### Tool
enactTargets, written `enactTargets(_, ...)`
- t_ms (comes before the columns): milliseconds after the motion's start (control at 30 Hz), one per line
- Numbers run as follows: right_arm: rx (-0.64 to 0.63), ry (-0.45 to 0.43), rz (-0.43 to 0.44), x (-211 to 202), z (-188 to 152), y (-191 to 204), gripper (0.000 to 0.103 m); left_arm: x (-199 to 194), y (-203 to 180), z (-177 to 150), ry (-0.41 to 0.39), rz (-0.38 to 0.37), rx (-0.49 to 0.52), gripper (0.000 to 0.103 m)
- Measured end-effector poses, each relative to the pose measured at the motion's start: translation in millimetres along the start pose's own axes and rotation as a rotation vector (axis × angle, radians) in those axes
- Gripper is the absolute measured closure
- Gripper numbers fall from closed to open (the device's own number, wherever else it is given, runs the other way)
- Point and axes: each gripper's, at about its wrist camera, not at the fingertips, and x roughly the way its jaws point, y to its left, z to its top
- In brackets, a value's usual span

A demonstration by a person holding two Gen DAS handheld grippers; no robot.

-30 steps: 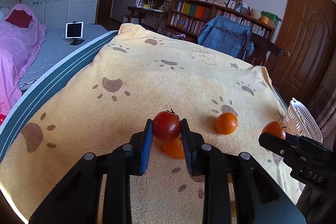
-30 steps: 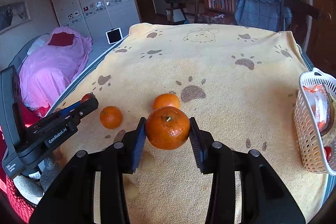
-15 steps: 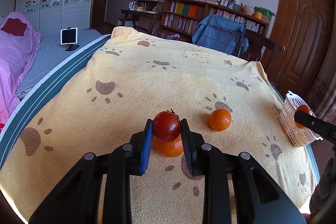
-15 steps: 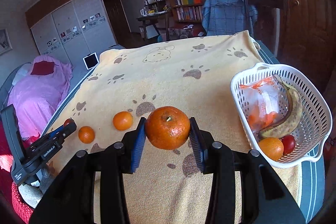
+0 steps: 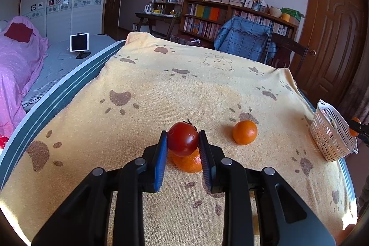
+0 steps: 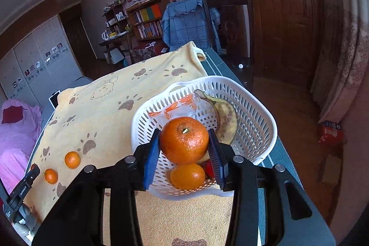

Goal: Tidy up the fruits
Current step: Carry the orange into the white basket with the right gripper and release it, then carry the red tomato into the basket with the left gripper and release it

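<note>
Paw-print blanket (image 5: 161, 93) covers the table, with a bookshelf (image 5: 230, 15) and door behind. Through the left wrist camera, my left gripper (image 5: 183, 142) is clamped narrow on a tomato (image 5: 183, 138), held above an orange (image 5: 188, 161) that lies on the blanket directly under the jaws. A second orange (image 5: 245, 132) sits to the right of the tomato, and the basket (image 5: 329, 137) stands well off to the right at the table's edge. Nothing blocks the run from tomato to basket except that loose orange, which I would carry over rather than brush.

Through the right wrist camera, my right gripper (image 6: 184, 142) holds a large orange (image 6: 184, 140) between its pads, poised over the basket (image 6: 253, 130). Inside the basket, below the held fruit, I see another orange (image 6: 187, 176), something red just beside it, a spotted banana (image 6: 227, 118) along the far right wall, and a plastic bag (image 6: 184, 105) behind. I judge the step to be the drop: I would lower until the fruit is close above the free floor on the basket's left, then ease the jaws apart so it doesn't bounce or bruise the banana. Two oranges (image 6: 72, 159) remain on the blanket to the basket's left, near the left gripper (image 6: 27, 179).
</note>
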Motion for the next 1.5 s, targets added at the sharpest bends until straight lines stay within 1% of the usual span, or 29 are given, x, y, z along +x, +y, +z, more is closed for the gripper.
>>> enactTargets(167,0.027,-0.007,-0.045,3,3,-19,0.061,-1,0,-1,-0.001,0.013,0.002,0.076)
enactTargets(233,0.041,-0.014,-0.060,4,3,-25,0.060,-1,0,-1,-0.004,0.026,0.004,0.076)
enactTargets(300,0.059,-0.041,-0.077,0,3,-29,0.042,-1,0,-1,-0.004,0.028,0.002,0.076)
enactTargets(500,0.054,-0.105,-0.088,-11,3,-28,0.041,-1,1,-2,-0.002,0.044,0.001,0.076)
enactTargets(633,0.061,-0.141,-0.096,-17,4,-32,0.041,2,-3,-2,0.009,0.053,0.022,0.076)
enactTargets(800,0.088,-0.163,-0.118,-23,5,-43,0.041,-3,-13,7,0.015,-0.002,0.006,0.076)
enactTargets(933,0.072,-0.144,-0.115,-17,2,-41,0.039,-8,-41,12,0.007,-0.045,0.051,0.076)
enactTargets(967,0.063,-0.140,-0.113,-15,0,-38,0.037,-9,-50,14,0.008,-0.064,0.062,0.076)
enactTargets(1100,0.051,-0.141,-0.101,-10,-3,-32,0.037,-9,-92,20,0.017,-0.150,0.121,0.076)
enactTargets(1300,0.103,-0.159,-0.097,-7,-9,-39,0.037,1,-160,25,0.061,-0.293,0.180,0.076)
enactTargets(1433,0.116,-0.153,-0.117,-3,-16,-43,0.037,7,-208,26,0.070,-0.352,0.243,0.076)
enactTargets(1500,0.129,-0.164,-0.131,-4,-15,-47,0.036,9,-229,24,0.071,-0.374,0.275,0.076)
